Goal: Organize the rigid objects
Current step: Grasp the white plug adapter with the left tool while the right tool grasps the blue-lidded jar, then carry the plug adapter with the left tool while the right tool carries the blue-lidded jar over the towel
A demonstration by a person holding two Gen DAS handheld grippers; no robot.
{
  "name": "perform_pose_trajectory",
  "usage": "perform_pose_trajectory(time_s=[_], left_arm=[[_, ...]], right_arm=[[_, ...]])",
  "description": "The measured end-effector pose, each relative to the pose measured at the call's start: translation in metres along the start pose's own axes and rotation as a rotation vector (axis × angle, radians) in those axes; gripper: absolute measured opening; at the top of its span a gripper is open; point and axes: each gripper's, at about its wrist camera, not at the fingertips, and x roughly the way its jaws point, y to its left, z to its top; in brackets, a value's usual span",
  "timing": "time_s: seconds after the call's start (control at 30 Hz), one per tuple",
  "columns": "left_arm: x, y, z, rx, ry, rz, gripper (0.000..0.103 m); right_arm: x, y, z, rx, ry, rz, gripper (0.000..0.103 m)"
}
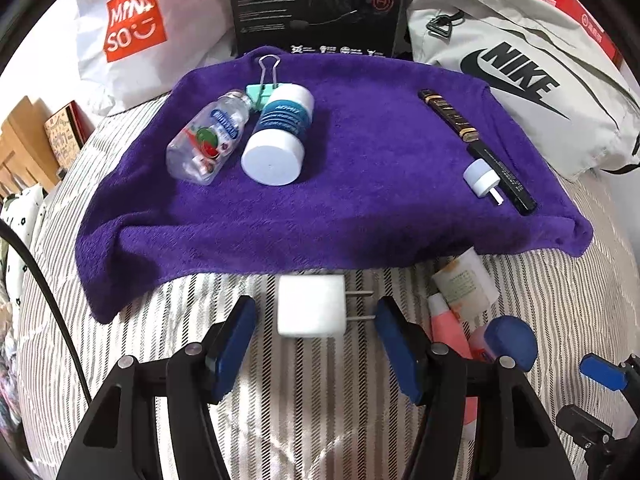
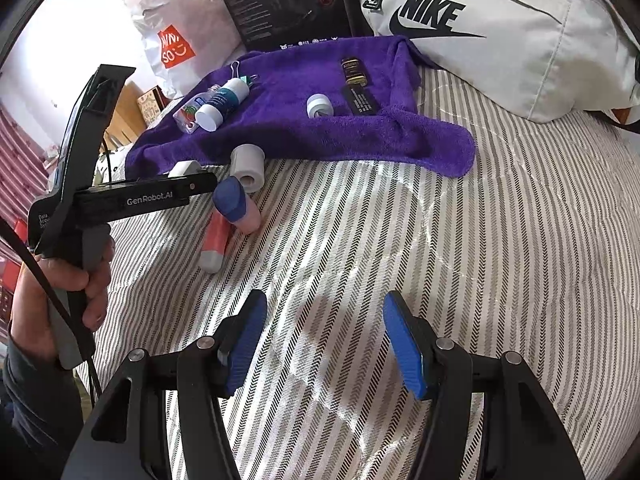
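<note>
A white charger plug (image 1: pixel 312 306) lies on the striped bedsheet just in front of the purple towel (image 1: pixel 360 208), prongs pointing right. My left gripper (image 1: pixel 316 314) is open with one finger on each side of the plug, not pressing it. On the towel lie a clear bottle (image 1: pixel 200 144), a white bottle with a teal label (image 1: pixel 278 136), a green binder clip (image 1: pixel 262 88), a brown-gold tube (image 1: pixel 448 116), a black tube (image 1: pixel 504 176) and a small white cap (image 1: pixel 482 178). My right gripper (image 2: pixel 324 332) is open over bare sheet, holding nothing.
A cream tube (image 1: pixel 464 284), a pink tube (image 1: pixel 444 320) and a blue-capped item (image 1: pixel 512 340) lie on the sheet right of the plug. Behind the towel stand a Miniso bag (image 1: pixel 132 28), a black box (image 1: pixel 316 4) and a Nike bag (image 1: pixel 512 76). A hand (image 2: pixel 80 280) holds the left gripper.
</note>
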Motion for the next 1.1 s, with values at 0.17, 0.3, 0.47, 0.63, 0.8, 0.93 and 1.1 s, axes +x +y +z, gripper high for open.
perform_pose_trajectory(time_s=[0.17,0.3,0.47,0.63,0.8,0.93,1.1], left_arm=[[-0.002,-0.003,0.001,0.018,-0.018,-0.014,0.046],[-0.005,0.001,0.000,0.036,-0.012,-0.019,0.042],[-0.009,0.020,-0.007,0.017,-0.008,-0.017,0.042],[-0.016,0.039,-0.013,-0.007,-0.015,-0.015,0.042],[-0.017,0.048,-0.016,-0.005,-0.007,-0.021,0.042],[-0.014,0.053,-0.017,-0.012,-0.005,-0.031,0.042],[-0.014,0.052,-0.014,-0.001,-0.011,-0.032,0.042]], right_arm=[[0.005,0.005,0.003,-0.003,0.000,0.003,0.060],[0.009,0.017,0.012,-0.040,-0.011,0.020,0.060],[0.016,0.037,0.029,-0.077,-0.047,0.084,0.060],[0.034,0.052,0.043,-0.137,-0.055,0.051,0.052],[0.047,0.057,0.045,-0.178,-0.025,0.024,0.042],[0.052,0.060,0.051,-0.182,-0.037,0.040,0.033],[0.054,0.063,0.056,-0.206,-0.026,0.033,0.023]])
